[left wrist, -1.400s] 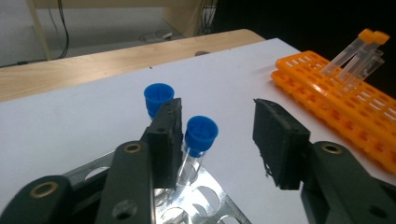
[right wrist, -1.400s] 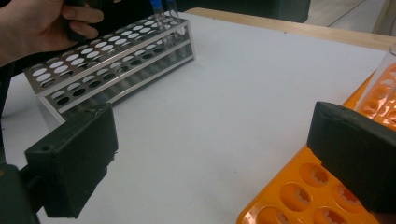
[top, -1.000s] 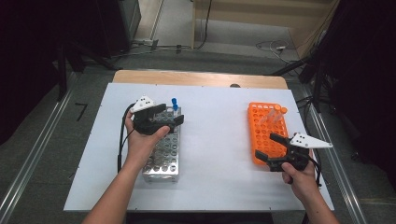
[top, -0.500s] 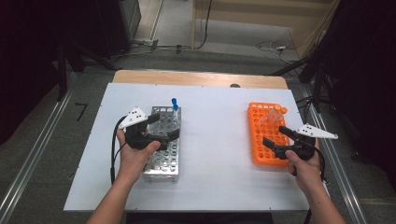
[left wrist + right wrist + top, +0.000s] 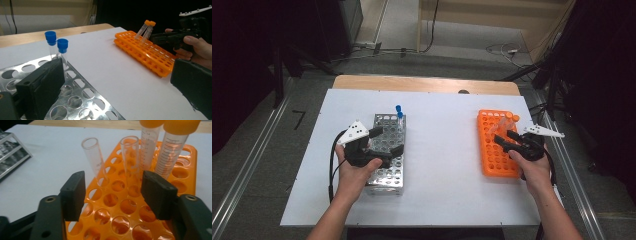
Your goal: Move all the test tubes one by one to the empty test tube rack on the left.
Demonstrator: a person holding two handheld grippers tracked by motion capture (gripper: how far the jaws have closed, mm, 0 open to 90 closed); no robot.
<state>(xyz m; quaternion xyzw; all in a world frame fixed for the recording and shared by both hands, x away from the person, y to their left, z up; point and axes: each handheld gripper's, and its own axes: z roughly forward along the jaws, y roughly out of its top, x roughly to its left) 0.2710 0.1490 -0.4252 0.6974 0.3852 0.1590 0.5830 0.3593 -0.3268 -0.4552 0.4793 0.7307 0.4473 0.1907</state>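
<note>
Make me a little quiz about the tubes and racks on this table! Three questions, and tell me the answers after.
1. True or false: the tubes standing in the metal rack have blue caps.
2. How many tubes stand in the orange rack, and how many of them have no cap?
3. Which gripper has nothing between its jaws: A) the left gripper, B) the right gripper, C) both?

Key
1. True: two blue-capped tubes stand at the rack's far end.
2. Four; two are uncapped, two have orange caps.
3. C: both stand open, the right one's jaws having just been closing behind the uncapped tubes.
</note>
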